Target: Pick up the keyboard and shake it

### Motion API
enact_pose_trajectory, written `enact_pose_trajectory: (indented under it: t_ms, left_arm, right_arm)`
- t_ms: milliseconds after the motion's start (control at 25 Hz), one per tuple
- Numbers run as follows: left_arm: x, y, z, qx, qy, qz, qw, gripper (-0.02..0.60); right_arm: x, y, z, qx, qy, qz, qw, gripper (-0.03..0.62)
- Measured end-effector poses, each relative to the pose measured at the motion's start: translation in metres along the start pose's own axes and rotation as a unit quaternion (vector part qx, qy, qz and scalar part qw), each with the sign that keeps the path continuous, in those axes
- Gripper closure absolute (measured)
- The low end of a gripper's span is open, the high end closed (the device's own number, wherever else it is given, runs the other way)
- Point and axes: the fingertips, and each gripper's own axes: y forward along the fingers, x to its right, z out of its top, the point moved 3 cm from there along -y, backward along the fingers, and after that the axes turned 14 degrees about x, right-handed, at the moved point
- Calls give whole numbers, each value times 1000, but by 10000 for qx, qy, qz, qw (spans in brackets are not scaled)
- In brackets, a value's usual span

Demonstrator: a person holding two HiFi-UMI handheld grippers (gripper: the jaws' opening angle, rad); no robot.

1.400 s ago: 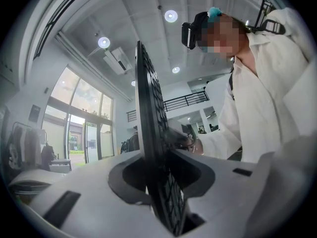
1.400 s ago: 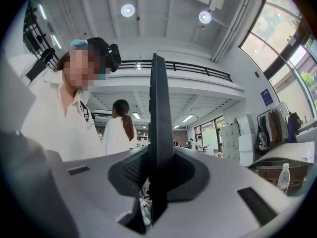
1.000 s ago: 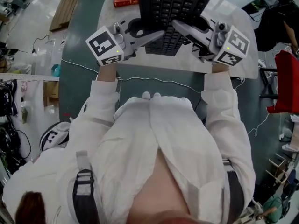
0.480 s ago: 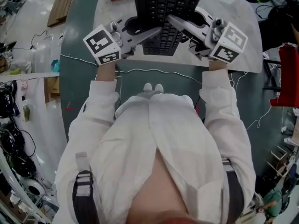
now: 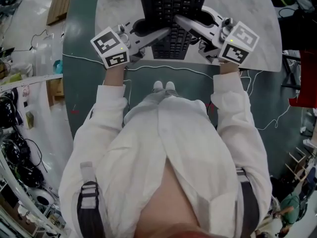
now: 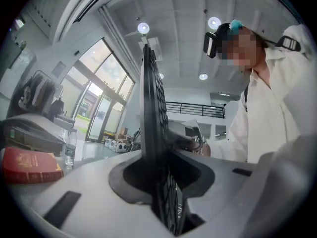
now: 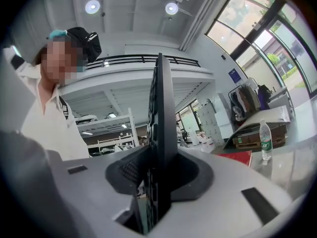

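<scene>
Keyboard [image 5: 171, 4] held up over the table [image 5: 252, 38]
Left gripper [image 5: 167, 32] and right gripper [image 5: 178, 20] each pinch its near edge to keep it steady for shaking; right jaws have just opened a little around it.

A black keyboard [image 5: 173, 6], keys facing up toward the person. It runs lengthwise away from them, its near end just inside the white table's [image 5: 257, 29] near edge.
</scene>
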Motion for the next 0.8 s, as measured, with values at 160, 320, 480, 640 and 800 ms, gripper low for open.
enact_pose_trajectory:
  t_ms: [160,320,480,640,800]
  left_arm:
    - [-9,-2,-15,-146,-270,86,9995,468]
    - [-16,-6,-32,-233,-558,198,9980,468]
    - [-23,-9,-47,-123,-814,242,9963,469]
    - [-30,-12,-62,-236,-1008,368,9939,471]
    - [-34,-18,-81,-365,-1185,480,9911,471]
  right_arm:
    - [15,-4,-16,-39,343,-203,9992,470]
    - [25,-8,-32,-134,545,-371,9977,465]
    - [33,-10,-45,-271,605,-546,9963,462]
    - [43,-14,-60,-364,734,-744,9939,457]
    - [52,-21,-80,-500,857,-970,9903,447]
